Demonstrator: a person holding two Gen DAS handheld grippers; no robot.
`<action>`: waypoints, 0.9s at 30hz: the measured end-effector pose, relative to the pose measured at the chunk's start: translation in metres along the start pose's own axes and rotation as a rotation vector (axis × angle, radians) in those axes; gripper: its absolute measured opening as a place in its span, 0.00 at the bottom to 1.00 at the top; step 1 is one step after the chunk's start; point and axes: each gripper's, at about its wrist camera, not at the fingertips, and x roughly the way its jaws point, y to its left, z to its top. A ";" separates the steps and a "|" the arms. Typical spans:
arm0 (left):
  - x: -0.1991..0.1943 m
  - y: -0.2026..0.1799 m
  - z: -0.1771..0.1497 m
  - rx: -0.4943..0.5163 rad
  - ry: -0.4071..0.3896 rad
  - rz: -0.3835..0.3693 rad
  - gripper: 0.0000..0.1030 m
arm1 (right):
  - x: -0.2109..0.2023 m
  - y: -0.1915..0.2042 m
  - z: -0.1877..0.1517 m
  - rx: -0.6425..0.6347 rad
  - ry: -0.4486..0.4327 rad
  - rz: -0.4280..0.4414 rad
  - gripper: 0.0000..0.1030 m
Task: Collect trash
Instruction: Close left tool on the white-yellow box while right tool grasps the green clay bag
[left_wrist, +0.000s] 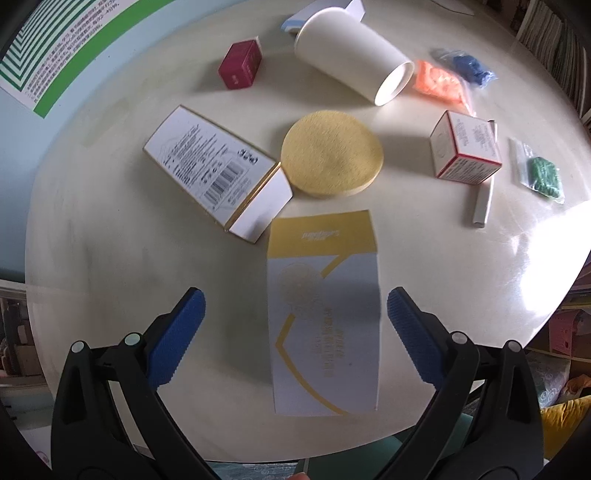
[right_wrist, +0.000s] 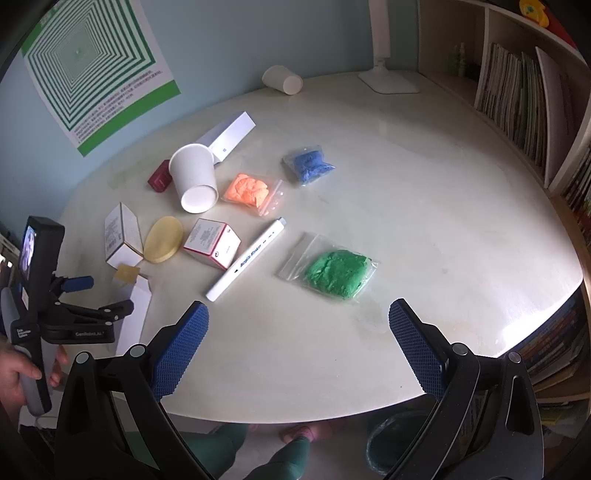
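Observation:
My left gripper (left_wrist: 295, 301) is open, its blue pads on either side of a flat white-and-yellow carton (left_wrist: 323, 314) near the table's front edge. Beyond the carton lie a white barcode box (left_wrist: 218, 170), a round yellow sponge (left_wrist: 332, 151), a tipped paper cup (left_wrist: 354, 55) and a red-and-white box (left_wrist: 465, 147). My right gripper (right_wrist: 298, 310) is open and holds nothing, just short of a bag of green clay (right_wrist: 336, 273). In the right wrist view the left gripper (right_wrist: 107, 295) shows at the left, held by a hand (right_wrist: 14, 369).
A white marker (right_wrist: 247, 258), bags of orange clay (right_wrist: 247, 190) and blue clay (right_wrist: 308, 164), a maroon box (right_wrist: 159, 179) and a long white box (right_wrist: 229, 134) lie on the round table (right_wrist: 424, 221). A dark bin (right_wrist: 399, 443) stands under its front edge. Shelves of books (right_wrist: 517, 96) line the right.

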 end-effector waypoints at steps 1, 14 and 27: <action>0.002 0.001 -0.001 -0.002 0.007 0.001 0.94 | 0.003 -0.002 0.001 -0.001 0.005 -0.003 0.94; 0.027 -0.003 -0.018 -0.021 0.063 0.011 0.94 | 0.070 -0.006 0.014 -0.277 0.099 -0.063 0.94; 0.033 0.024 -0.038 -0.093 0.053 -0.072 0.74 | 0.107 -0.010 0.020 -0.367 0.138 -0.065 0.93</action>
